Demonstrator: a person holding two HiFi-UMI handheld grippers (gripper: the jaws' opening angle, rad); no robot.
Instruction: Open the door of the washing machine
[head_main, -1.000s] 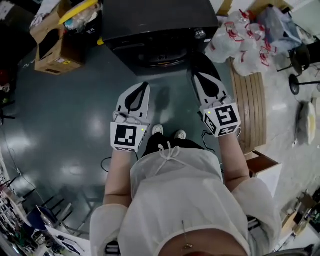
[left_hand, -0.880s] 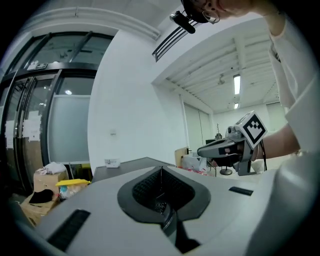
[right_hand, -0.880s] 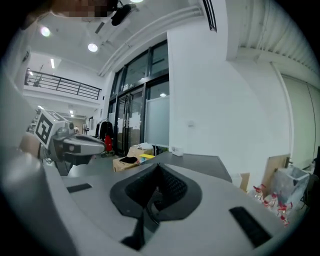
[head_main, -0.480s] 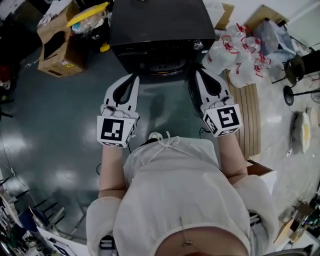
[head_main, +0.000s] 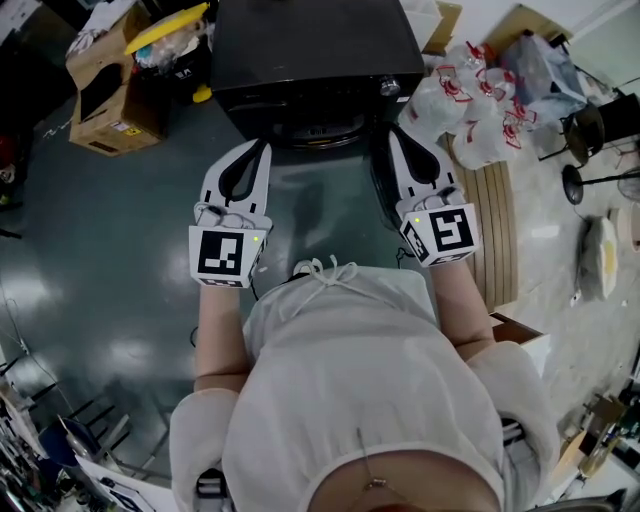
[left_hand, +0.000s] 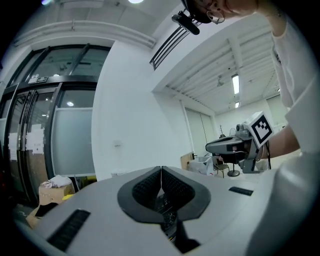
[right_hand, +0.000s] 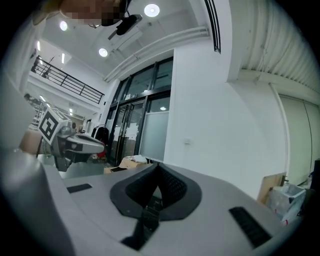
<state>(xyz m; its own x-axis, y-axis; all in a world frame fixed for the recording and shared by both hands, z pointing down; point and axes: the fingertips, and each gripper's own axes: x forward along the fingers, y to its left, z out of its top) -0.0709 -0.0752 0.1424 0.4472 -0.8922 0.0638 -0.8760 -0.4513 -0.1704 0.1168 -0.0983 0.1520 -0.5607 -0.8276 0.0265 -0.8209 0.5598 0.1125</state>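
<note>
The black washing machine (head_main: 312, 45) stands at the top middle of the head view, and its round front door (head_main: 322, 128) looks closed. Both grippers are held level side by side in front of it. My left gripper (head_main: 263, 146) points at the door's left side, jaws together with nothing between them. My right gripper (head_main: 391, 134) points at the door's right side, also shut and empty. In the left gripper view the pads (left_hand: 161, 172) meet on a line. The right gripper view shows the same at the fingertips (right_hand: 156, 168). Both gripper views look over the machine at a white wall.
Open cardboard boxes (head_main: 105, 90) sit left of the machine. Tied plastic bags (head_main: 470, 100) are piled to its right, with a slatted wooden board (head_main: 497, 210) lying beside them. Black stands (head_main: 590, 165) are at the far right. The person stands on dark floor (head_main: 110, 240).
Both grippers have risen and now sit closer to the machine's front in the head view. The person's shoes, seen a second ago, are hidden under the clothing. Both jaws stayed shut.
</note>
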